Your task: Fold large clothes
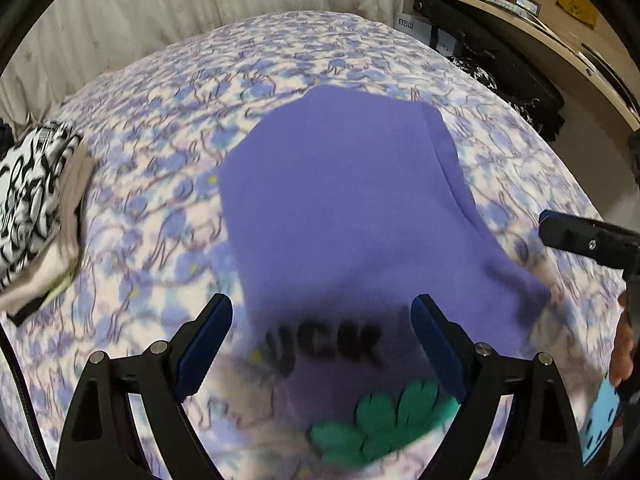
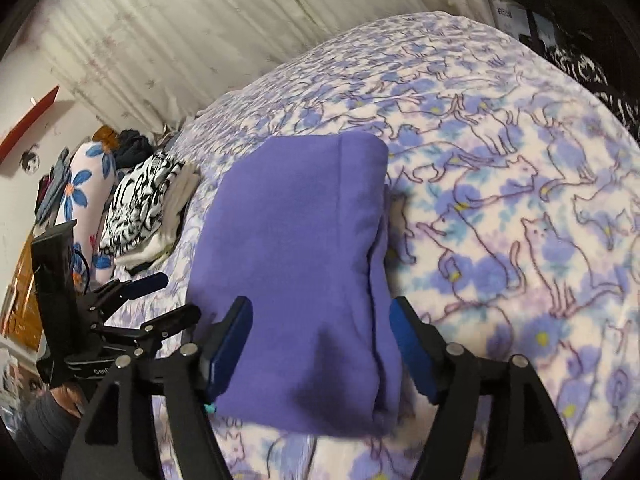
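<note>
My left gripper (image 1: 322,344) stands wide open, its blue pads (image 1: 208,344) apart with nothing pressed between them. Below and beyond it lies the purple garment (image 1: 344,208), folded into a compact block on the bedspread (image 1: 160,184) — pale fleece printed with blue flowers and outlined cats. The near edge of the garment is blurred in this view, but I can make out dark lettering (image 1: 328,346) and a green leaf-shaped print (image 1: 380,416) close to my fingers.

My right gripper (image 2: 320,344) is also open. The folded garment (image 2: 296,264) sits in the gap between its pads, yet neither pad presses on the cloth, so I hold nothing. From this side the fold looks thick, with a doubled edge running along its right.

To the far left on the bed rests a stack of folded clothes (image 2: 140,208), a black-and-white patterned piece on top. Pale curtains (image 2: 180,40) hang behind the bed — and at the far right of the left view a wooden shelf (image 1: 532,36) carries small boxes.
</note>
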`<state>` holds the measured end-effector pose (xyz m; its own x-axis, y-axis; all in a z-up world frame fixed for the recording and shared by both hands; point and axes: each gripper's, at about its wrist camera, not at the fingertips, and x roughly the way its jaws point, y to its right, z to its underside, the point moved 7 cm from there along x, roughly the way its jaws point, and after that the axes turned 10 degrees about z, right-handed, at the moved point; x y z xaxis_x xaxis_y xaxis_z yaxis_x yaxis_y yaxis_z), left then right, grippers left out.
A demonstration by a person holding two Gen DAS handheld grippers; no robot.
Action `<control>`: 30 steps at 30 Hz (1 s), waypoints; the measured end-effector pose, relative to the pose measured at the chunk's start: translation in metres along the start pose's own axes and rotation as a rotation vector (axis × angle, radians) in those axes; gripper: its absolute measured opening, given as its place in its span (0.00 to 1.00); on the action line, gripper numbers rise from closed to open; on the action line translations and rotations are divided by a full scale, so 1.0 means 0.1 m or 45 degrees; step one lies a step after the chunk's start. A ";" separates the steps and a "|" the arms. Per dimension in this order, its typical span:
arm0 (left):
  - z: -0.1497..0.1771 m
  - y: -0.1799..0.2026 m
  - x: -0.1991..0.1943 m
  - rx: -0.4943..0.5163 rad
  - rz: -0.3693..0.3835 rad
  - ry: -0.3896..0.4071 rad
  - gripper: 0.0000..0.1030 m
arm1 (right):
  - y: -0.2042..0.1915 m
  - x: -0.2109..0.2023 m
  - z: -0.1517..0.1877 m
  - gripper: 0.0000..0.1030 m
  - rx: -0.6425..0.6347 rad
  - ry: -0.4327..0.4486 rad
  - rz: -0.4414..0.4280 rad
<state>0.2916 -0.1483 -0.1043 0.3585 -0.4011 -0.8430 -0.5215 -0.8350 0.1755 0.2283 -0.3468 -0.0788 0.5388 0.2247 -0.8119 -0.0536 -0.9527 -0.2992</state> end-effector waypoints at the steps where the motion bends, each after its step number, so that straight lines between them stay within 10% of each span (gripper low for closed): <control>1: 0.06 -0.03 -0.05 -0.016 -0.001 0.000 0.87 | -0.02 -0.03 0.04 0.73 -0.017 -0.006 0.006; 30: 0.64 -0.25 -0.06 -0.234 0.152 -0.060 0.87 | 0.11 0.20 0.49 0.86 -0.007 -0.123 -0.017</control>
<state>0.2529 -0.1004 -0.1362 0.2639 -0.4864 -0.8329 -0.4067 -0.8391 0.3612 0.1974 -0.3424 -0.1226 0.4561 0.2556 -0.8524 -0.0425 -0.9505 -0.3077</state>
